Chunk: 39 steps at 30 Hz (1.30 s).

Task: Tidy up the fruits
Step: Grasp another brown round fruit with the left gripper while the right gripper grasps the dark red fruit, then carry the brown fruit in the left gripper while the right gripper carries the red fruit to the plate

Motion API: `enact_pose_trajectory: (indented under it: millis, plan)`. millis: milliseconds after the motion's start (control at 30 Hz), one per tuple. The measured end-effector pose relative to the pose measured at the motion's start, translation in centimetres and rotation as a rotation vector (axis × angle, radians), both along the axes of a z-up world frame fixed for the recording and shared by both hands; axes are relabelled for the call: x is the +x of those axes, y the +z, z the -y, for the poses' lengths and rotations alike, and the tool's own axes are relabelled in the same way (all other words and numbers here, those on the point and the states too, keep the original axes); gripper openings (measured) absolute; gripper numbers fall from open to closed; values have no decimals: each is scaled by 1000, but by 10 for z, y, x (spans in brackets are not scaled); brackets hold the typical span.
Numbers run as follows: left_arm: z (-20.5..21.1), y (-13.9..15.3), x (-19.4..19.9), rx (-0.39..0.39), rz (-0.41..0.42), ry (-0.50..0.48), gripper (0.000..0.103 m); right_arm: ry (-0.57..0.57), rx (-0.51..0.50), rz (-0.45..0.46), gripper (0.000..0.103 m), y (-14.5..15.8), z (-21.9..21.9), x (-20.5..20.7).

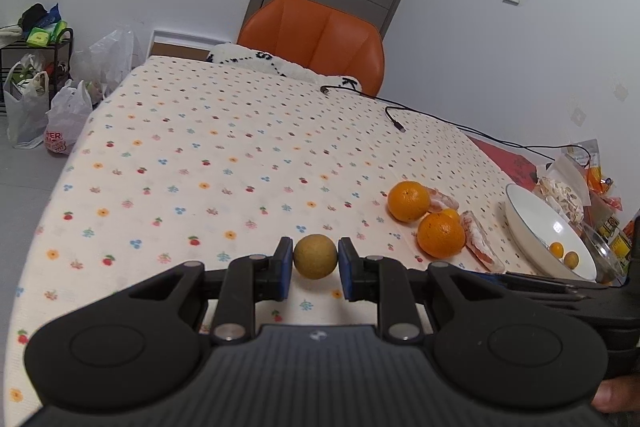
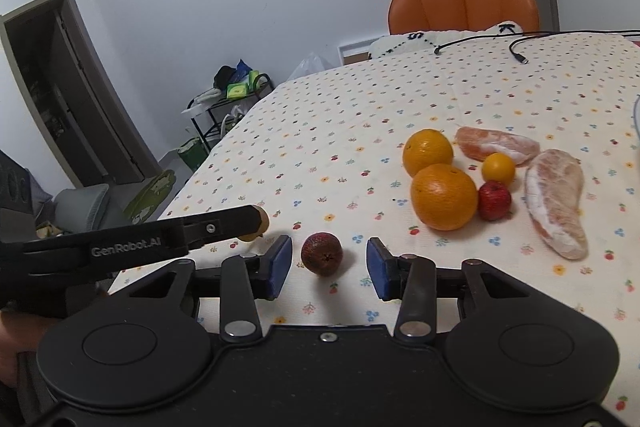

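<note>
dark red fruit (image 2: 321, 253) between open right tongs (image 2: 329, 263) — right view only

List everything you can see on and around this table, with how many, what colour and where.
Oranges: two, orange, touching, mid-table.
Peeled citrus segments: two, pale pink, beside the oranges.
Small yellow fruit: one, between the segments.
Small red fruit: one, against the nearer orange.
Dark red fruit: one, on the cloth between the right gripper's fingers.
Tan round fruit: one, between the left gripper's pads.
White bowl: one, holding two small yellow fruits, table's right.
Black cable: far side.
Tablecloth: cream, flower print.
Chair: one, orange, behind table.
Plastic bags: white, on floor, left.
Left gripper: black, blue pads.
Right gripper: black, open.
</note>
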<state>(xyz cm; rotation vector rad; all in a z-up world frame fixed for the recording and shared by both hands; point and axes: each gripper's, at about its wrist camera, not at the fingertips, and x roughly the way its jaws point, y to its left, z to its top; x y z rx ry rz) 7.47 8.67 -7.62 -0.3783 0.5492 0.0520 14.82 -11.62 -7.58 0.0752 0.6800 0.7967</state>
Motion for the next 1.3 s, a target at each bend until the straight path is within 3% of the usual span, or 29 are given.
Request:
enact_pose_trajectory:
  millis: [267,1300]
  plan:
    - [-4,2,-1,-3,6,4,22,11,-25,-10,24,-6,-8,3]
    - [64,26,22,44,53,-129,22,-138,58,78,22,24,78,-4]
